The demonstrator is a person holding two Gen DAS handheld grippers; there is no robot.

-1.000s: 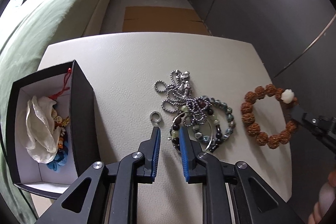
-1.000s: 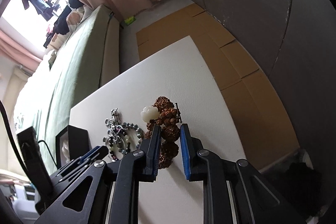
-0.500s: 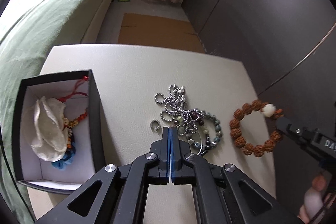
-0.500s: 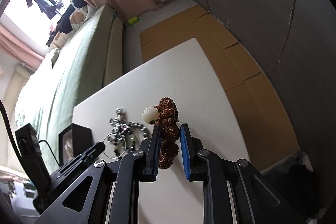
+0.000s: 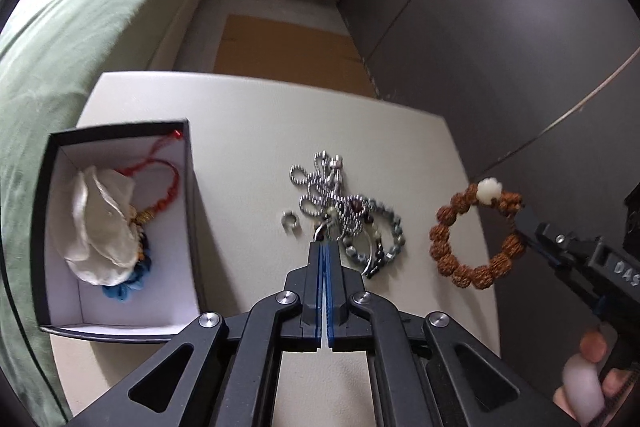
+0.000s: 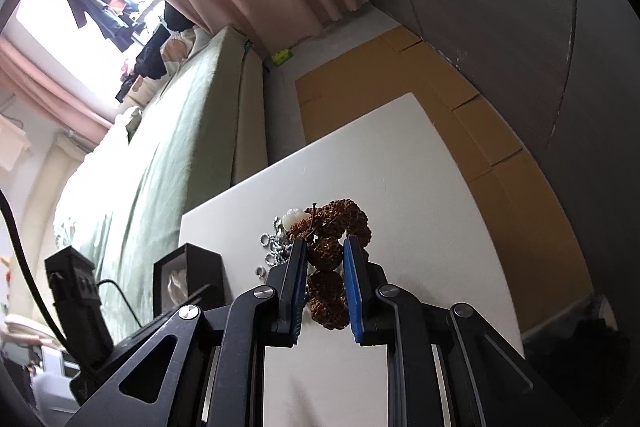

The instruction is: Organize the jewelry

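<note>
My right gripper (image 6: pixel 325 259) pinches one knobbly brown bead of the seed bracelet (image 5: pixel 476 233), light, limp, hanging off the counter's (image 5: pixel 248 131) right edge. My left gripper's (image 5: pixel 323 251) fingers are pressed together, seemingly nipping a thin ring in the tangled chain pile (image 5: pixel 344 211).

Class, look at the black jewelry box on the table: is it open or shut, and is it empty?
Open and not empty. The black box has no lid on it; its white inside shows a pale cloth and a red cord bracelet.
</note>
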